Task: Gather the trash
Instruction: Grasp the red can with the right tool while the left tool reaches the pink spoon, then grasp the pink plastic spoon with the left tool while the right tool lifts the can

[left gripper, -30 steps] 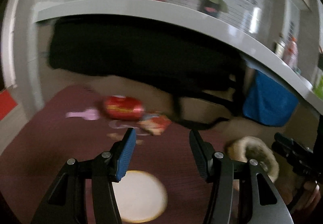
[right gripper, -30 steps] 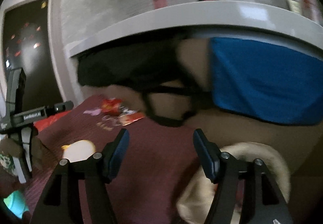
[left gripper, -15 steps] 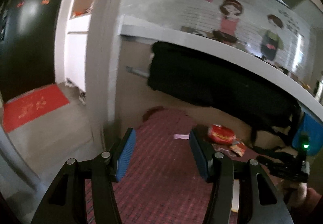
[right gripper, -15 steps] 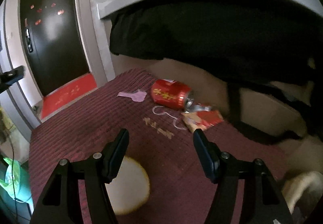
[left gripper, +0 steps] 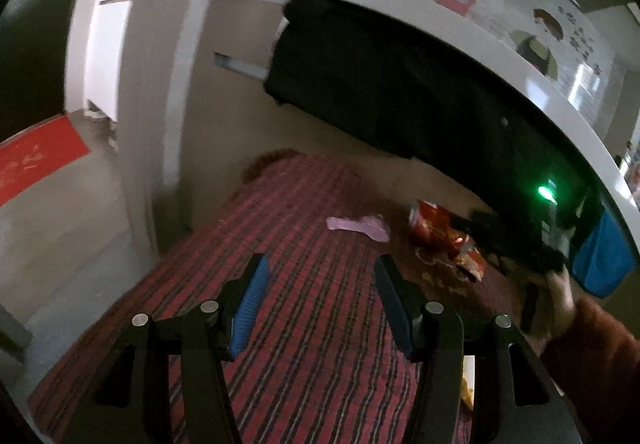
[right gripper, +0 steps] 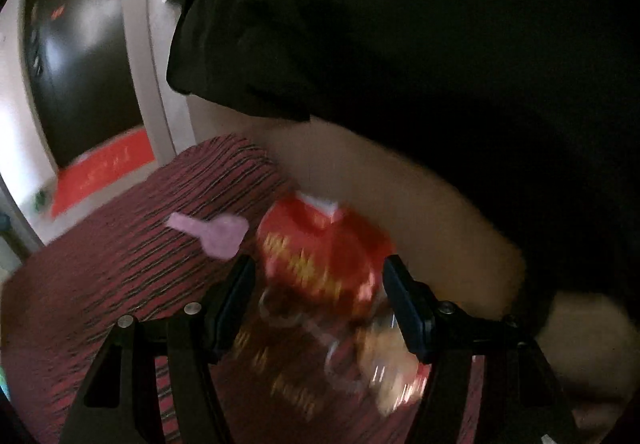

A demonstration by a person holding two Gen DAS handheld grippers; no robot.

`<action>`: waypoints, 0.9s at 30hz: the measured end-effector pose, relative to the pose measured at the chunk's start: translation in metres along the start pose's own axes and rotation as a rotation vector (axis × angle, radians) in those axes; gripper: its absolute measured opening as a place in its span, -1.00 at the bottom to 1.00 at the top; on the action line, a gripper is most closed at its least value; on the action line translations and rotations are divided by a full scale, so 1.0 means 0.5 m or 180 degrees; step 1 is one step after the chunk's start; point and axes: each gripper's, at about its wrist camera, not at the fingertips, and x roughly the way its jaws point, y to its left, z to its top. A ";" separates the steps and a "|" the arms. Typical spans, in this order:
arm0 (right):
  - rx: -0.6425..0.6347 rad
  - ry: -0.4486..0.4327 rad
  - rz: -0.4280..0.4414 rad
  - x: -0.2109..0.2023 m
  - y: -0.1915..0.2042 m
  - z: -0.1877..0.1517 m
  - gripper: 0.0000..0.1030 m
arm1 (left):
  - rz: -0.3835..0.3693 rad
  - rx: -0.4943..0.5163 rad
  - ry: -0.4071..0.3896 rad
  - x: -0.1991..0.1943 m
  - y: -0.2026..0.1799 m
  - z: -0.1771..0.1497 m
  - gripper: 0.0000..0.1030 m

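Striped red and dark cloth [left gripper: 312, 308] covers the surface where the trash lies; it fills the lower half of both views. Behind it a large black garment [left gripper: 400, 91] hangs from a white ledge [left gripper: 440, 39], and in the right wrist view this garment [right gripper: 420, 23] takes most of the upper picture. A blue cloth [left gripper: 604, 260] hangs further to the right under the same ledge. A red mat [left gripper: 36, 159] lies on the floor near a dark door [right gripper: 80, 43].

The left gripper [left gripper: 320, 308] is above the striped cloth with its fingers released and nothing between them. The right gripper [right gripper: 318, 300] also has its fingers apart, and the red can [right gripper: 320, 256] is just in front of the gap between them; the blur makes it unclear if a finger touches the can. In the left wrist view the red can [left gripper: 426, 222] lies on its side near the back edge of the cloth, close to the right gripper [left gripper: 516, 244], which is partly dark and hard to read there.

A crumpled snack wrapper [right gripper: 396, 368] lies just beside the can, nearer to the camera, under the right finger. A small pink wrapper [right gripper: 216, 234] lies flat on the cloth to the left of the can, apart from it.
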 end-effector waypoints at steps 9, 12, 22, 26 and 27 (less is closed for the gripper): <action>0.0205 0.0262 0.0352 0.091 -0.057 0.030 0.24 | -0.0272 0.0207 0.0120 0.093 -0.026 0.050 0.09; 0.0195 0.0345 0.0686 0.071 -0.041 0.005 0.25 | -0.0374 0.0213 0.0227 0.152 -0.032 0.082 0.09; -0.0151 0.0440 0.1360 -0.084 0.062 -0.111 0.21 | -0.0538 0.0213 0.0943 0.433 -0.081 0.142 0.10; -0.0172 0.0481 0.1342 -0.151 0.059 -0.168 0.21 | -0.0612 0.0285 0.1246 0.494 -0.094 0.131 0.09; -0.0152 0.0479 0.1338 -0.162 0.056 -0.177 0.21 | -0.0632 0.0396 0.1322 0.502 -0.103 0.125 0.09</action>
